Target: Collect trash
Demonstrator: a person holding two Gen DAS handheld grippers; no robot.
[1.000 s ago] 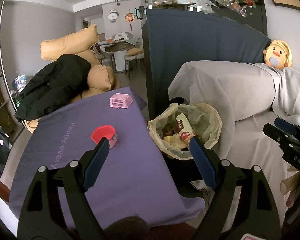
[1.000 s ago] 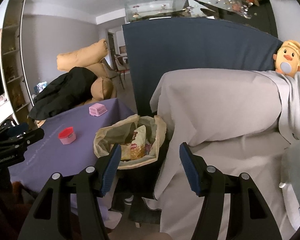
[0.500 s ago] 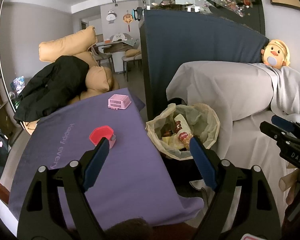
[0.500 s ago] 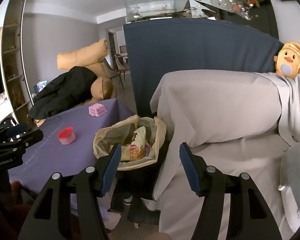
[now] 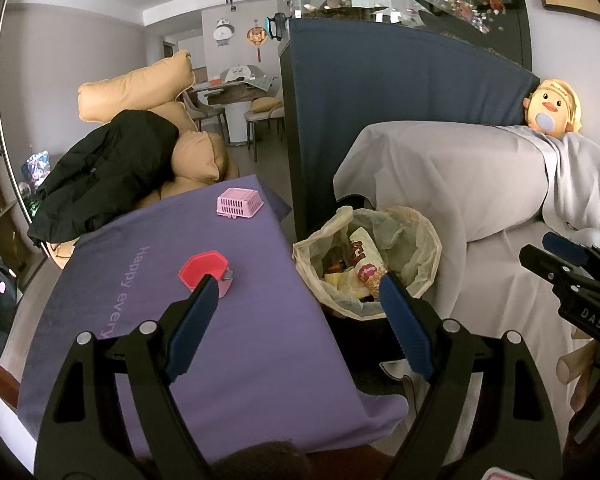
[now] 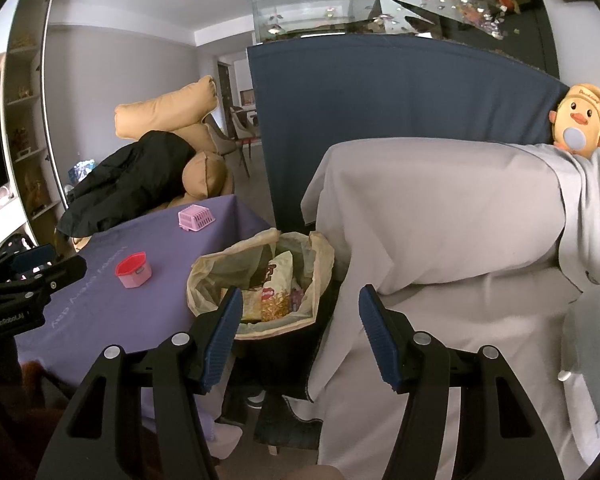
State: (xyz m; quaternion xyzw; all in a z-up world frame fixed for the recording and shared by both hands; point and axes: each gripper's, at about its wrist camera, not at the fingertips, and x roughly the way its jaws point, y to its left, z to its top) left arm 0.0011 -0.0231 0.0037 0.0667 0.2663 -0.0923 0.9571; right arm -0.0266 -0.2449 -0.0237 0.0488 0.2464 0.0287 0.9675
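A dark trash bin lined with a yellowish bag [image 5: 408, 236] [image 6: 216, 268] stands between the purple-clothed table and the covered sofa. It holds snack wrappers [image 5: 364, 260] [image 6: 278, 280]. My left gripper [image 5: 296, 300] is open and empty, held above the table's right edge and the bin. My right gripper [image 6: 300, 312] is open and empty, held in front of the bin and the sofa's side. The right gripper also shows at the right of the left wrist view [image 5: 572, 276], and the left gripper at the left of the right wrist view [image 6: 28, 280].
On the purple tablecloth [image 5: 240, 340] sit a red-lidded pink container [image 5: 204, 274] [image 6: 134, 270] and a small pink basket [image 5: 239, 202] [image 6: 196, 217]. A grey-sheeted sofa [image 6: 440, 216] with a duck plush [image 6: 584, 122] is right. A black jacket [image 5: 108, 176] lies on tan cushions behind.
Both grippers have drifted slightly; the view has shifted a little back from the bin. Both stay open and empty.
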